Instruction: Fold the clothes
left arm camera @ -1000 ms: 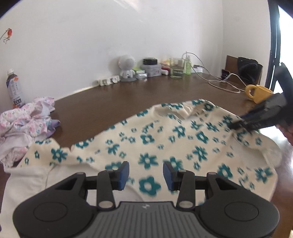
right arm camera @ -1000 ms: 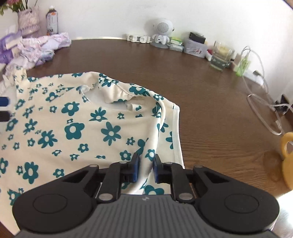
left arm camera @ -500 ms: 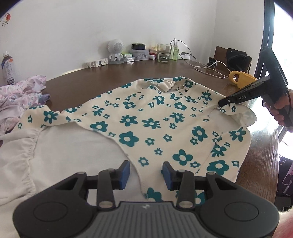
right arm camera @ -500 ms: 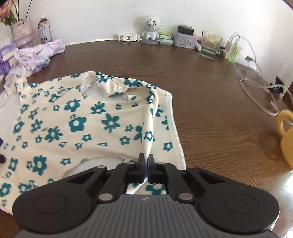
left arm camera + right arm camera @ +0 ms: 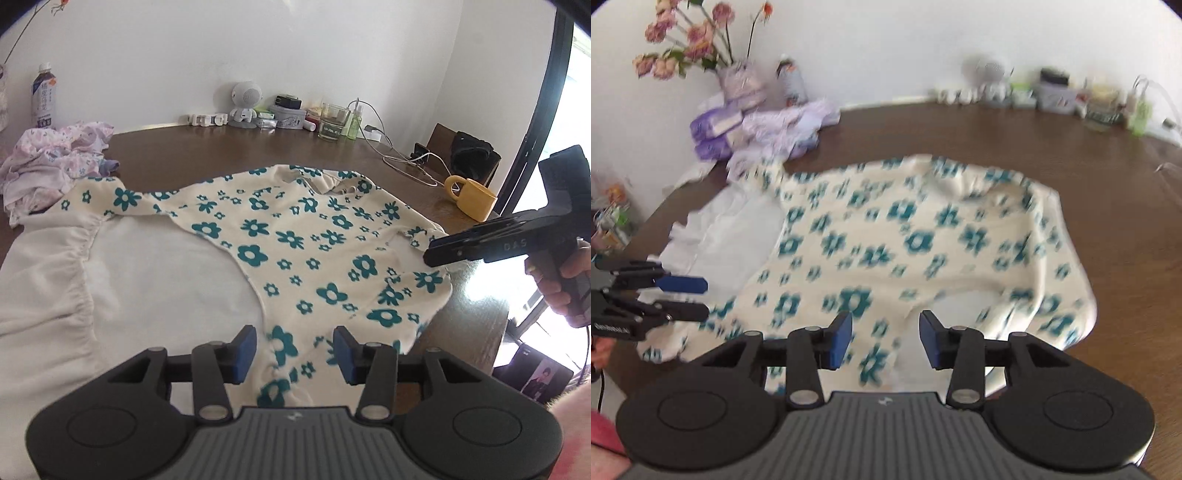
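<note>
Right claw [image 5: 885,338] released, one floral top [image 5: 295,236]

right wrist view motion-blurred: flower print on floral top [image 5: 908,247] smeared, clutter along back wall [image 5: 1045,96] unreadable. near hem of top hidden behind left gripper [image 5: 293,350] body in left wrist view. bottle [image 5: 43,96] label too small to read. white cloth [image 5: 110,295] cut off at left edge.

yellow mug [image 5: 471,199] near the table edge; drinking glass [image 5: 334,122] by the wall; flowers [image 5: 690,40]
</note>
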The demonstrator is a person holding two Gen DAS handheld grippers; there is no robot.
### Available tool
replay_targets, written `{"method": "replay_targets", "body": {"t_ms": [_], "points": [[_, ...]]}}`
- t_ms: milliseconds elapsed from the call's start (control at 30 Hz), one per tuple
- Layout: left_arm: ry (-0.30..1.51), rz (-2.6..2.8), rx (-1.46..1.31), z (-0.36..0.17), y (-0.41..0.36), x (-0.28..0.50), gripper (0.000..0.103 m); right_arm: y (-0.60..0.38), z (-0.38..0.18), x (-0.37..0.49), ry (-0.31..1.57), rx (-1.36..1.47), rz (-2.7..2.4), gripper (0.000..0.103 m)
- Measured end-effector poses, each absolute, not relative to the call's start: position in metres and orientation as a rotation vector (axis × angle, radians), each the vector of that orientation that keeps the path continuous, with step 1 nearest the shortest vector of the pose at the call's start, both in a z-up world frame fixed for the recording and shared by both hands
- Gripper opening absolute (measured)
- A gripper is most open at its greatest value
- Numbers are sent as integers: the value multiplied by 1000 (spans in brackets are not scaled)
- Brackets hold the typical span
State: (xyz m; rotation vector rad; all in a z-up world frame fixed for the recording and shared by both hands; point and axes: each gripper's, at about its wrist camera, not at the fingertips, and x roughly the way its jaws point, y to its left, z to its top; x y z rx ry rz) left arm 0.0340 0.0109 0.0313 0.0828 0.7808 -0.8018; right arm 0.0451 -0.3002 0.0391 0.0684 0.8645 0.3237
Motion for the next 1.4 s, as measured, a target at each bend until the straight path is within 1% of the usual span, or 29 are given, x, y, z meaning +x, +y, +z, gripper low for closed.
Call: {"method": "replay_targets", "body": {"t_ms": [100,200,267,300,333,500,667,700,767,800,833,900,967,1033,1067,1100,1133,1200,1267,1400], "points": [[817,-772,118,24,20,18,52,-300,23,42,915,21,298,41],[826,-740,163,18,24,11,52,-301,19,41,934,-18,326,40],[808,-729,198,18,23,7,46,-300,18,41,948,-47,345,26],[798,-731,234,18,21,5,21,-299,17,41,955,-61,354,2],[788,-733,271,18,19,3,6,-298,17,41,962,-76,364,2],[784,-760,308,34,25,2,5,-325,45,39,974,46,420,2],[828,-767,375,26,20,2,6,-319,24,35,1034,-31,404,3],[836,-767,386,24,18,2,11,-315,20,34,1032,-61,401,4],[817,-746,379,31,19,2,30,-313,27,30,995,-68,402,8],[782,-743,360,36,20,1,46,-312,30,28,975,-71,403,15],[747,-740,342,42,21,0,49,-313,37,28,938,-54,407,27],[704,-738,307,49,19,0,49,-310,45,29,862,-38,408,37],[677,-741,298,48,10,1,48,-303,49,32,793,-44,403,37],[674,-747,309,41,0,2,45,-292,40,39,789,-51,407,37],[679,-752,318,37,-5,2,40,-287,36,43,789,-55,410,37],[697,-751,326,31,-9,4,32,-281,31,47,789,-58,413,36],[714,-749,330,25,-11,5,29,-277,25,47,790,-81,405,36],[724,-729,335,14,-7,6,30,-270,12,46,803,-134,378,36],[749,-730,311,15,-1,8,30,-278,12,48,813,-88,361,38],[738,-766,217,41,9,34,31,-292,19,59,812,3,343,38]]}}
